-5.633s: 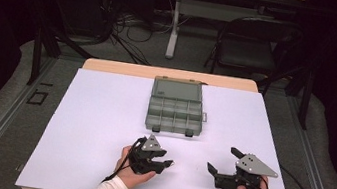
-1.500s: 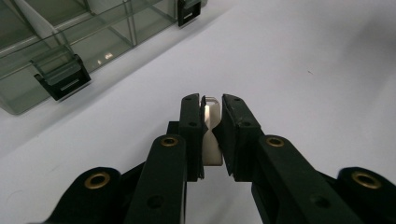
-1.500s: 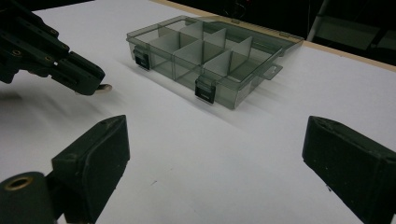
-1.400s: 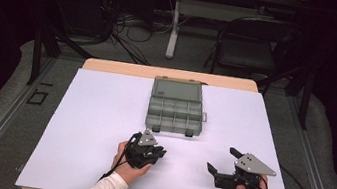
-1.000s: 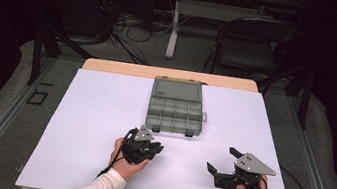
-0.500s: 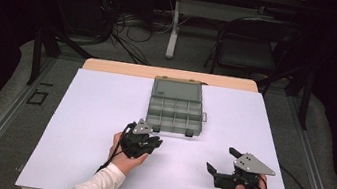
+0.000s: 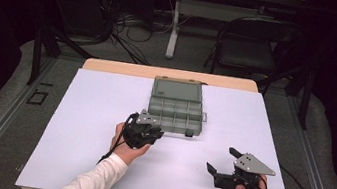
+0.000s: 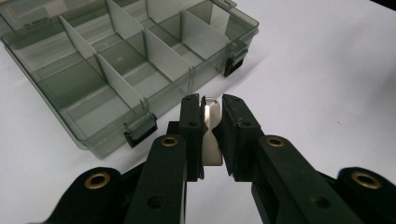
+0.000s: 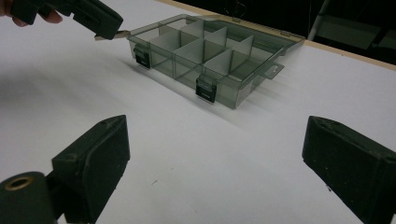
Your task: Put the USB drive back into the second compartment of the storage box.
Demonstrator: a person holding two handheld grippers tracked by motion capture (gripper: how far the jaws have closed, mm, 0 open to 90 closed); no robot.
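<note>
Left tongs (image 8: 208,135) pinching a small white piece (image 8: 211,140), flat, thin, metallic glint at its top edge; can't tell what it is. The piece sits upright between the pads, off the worktop (image 7: 102,115), just short of the near edge of the organizer box (image 7: 175,112). Box is grey translucent, lid open and lying back, divided compartments, 2 black latches on the near wall. In the right gripper view, left tongs (image 9: 100,23) hover at the box's near-left corner (image 9: 140,42), piece tip poking out. Right tongs (image 7: 224,164) spread wide, nothing between them, low over the worktop, well apart from the box.
</note>
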